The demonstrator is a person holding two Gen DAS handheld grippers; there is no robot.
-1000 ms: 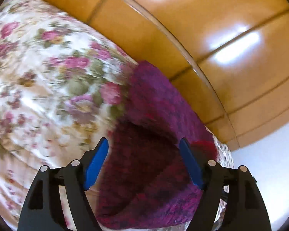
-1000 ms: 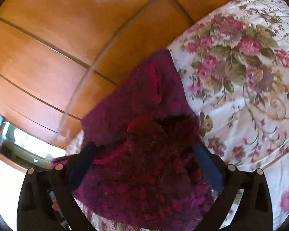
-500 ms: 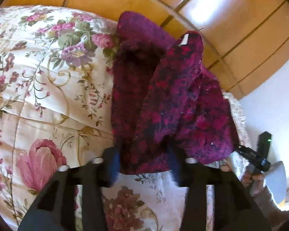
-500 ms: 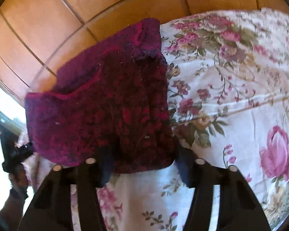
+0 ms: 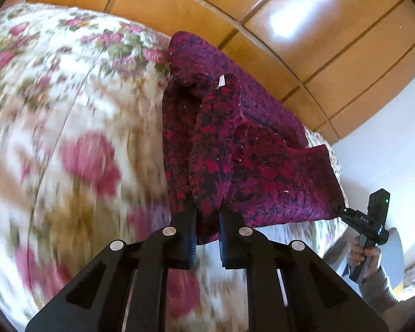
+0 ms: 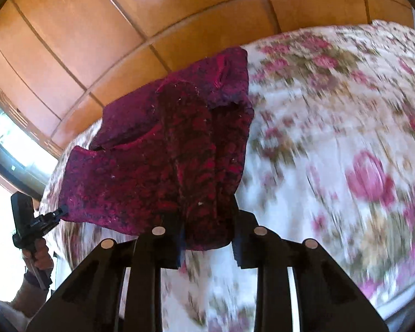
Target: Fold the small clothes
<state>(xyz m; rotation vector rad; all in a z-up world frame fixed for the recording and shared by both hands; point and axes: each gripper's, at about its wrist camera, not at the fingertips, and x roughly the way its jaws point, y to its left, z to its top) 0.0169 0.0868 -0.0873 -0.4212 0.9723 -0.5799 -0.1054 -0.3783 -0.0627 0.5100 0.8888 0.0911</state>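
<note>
Magenta knit garment (image 5: 251, 171) on floral bedspread (image 5: 77, 127), near bed edge by wooden wardrobe (image 5: 304, 63). Left gripper (image 5: 207, 238) clenched on near hem, jaws just closing, bunched fabric between pads. Right gripper (image 6: 207, 238) likewise, jaws just closing, pinching other corner (image 6: 204, 221). Risk: thick knit slips out of thin pinch mid-fold, or uneven pull skews fold. Fabric may drag bedspread.
</note>
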